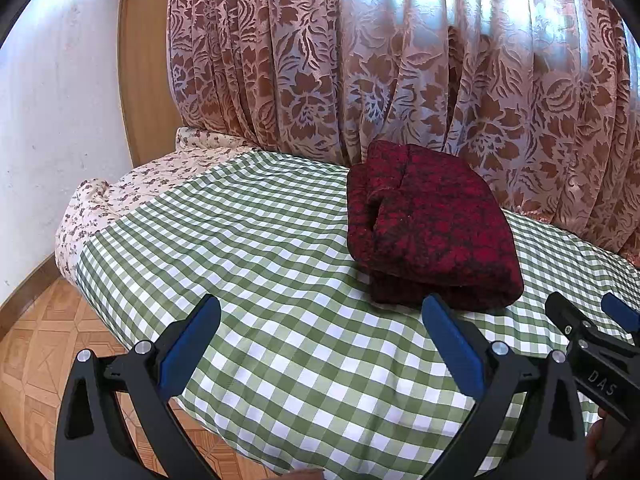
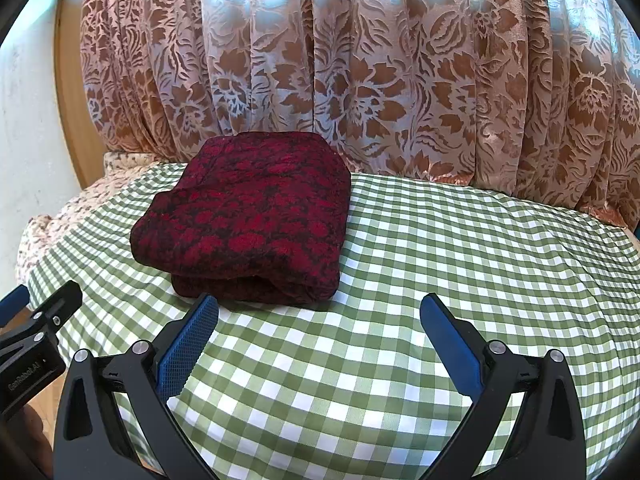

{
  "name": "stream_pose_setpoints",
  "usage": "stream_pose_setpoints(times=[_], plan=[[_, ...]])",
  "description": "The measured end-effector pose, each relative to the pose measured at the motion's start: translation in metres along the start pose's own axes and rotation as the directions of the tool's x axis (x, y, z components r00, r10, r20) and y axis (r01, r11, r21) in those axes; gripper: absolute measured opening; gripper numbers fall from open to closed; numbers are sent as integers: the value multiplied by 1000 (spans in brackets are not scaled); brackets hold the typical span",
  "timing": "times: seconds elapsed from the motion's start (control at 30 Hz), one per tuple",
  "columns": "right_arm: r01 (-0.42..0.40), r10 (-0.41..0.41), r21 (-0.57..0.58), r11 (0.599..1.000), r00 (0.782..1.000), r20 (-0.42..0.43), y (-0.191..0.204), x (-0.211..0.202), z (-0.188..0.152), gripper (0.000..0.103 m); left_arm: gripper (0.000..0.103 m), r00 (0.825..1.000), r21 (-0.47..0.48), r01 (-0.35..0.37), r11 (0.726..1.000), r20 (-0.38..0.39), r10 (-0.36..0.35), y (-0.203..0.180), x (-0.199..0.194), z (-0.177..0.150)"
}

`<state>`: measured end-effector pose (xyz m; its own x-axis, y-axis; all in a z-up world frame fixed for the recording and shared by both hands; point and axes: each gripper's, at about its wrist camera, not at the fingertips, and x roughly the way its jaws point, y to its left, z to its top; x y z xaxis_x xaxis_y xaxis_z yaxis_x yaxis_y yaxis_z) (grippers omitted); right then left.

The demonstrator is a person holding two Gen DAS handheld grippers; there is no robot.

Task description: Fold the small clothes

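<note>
A dark red patterned knit garment (image 1: 428, 224) lies folded in a thick bundle on the green-and-white checked bed cover (image 1: 256, 240). It also shows in the right wrist view (image 2: 248, 216). My left gripper (image 1: 320, 320) is open and empty, held above the cover just in front and to the left of the garment. My right gripper (image 2: 318, 316) is open and empty, just in front of the garment's near edge. The right gripper also shows at the right edge of the left wrist view (image 1: 592, 320). The left gripper also shows at the left edge of the right wrist view (image 2: 36, 304).
A floral brown and cream curtain (image 1: 400, 60) hangs right behind the bed. A small-flowered sheet (image 1: 120, 192) lies at the bed's far left end. A white wall (image 1: 52, 120) and a wooden door frame (image 1: 140, 80) stand at the left, with patterned wooden floor (image 1: 36, 340) below.
</note>
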<state>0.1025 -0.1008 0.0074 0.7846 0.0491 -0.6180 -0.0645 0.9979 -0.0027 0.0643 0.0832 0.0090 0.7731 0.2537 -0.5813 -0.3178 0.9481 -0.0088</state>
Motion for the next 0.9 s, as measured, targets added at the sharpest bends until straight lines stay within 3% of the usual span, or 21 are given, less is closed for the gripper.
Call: stream_pose_setpoints(times=[0.9], plan=[[2,-2,-10,1000,1000,9,3,-2,1,100,101,1000,-5,-2,1000,-1,2,-5,-3,-3]])
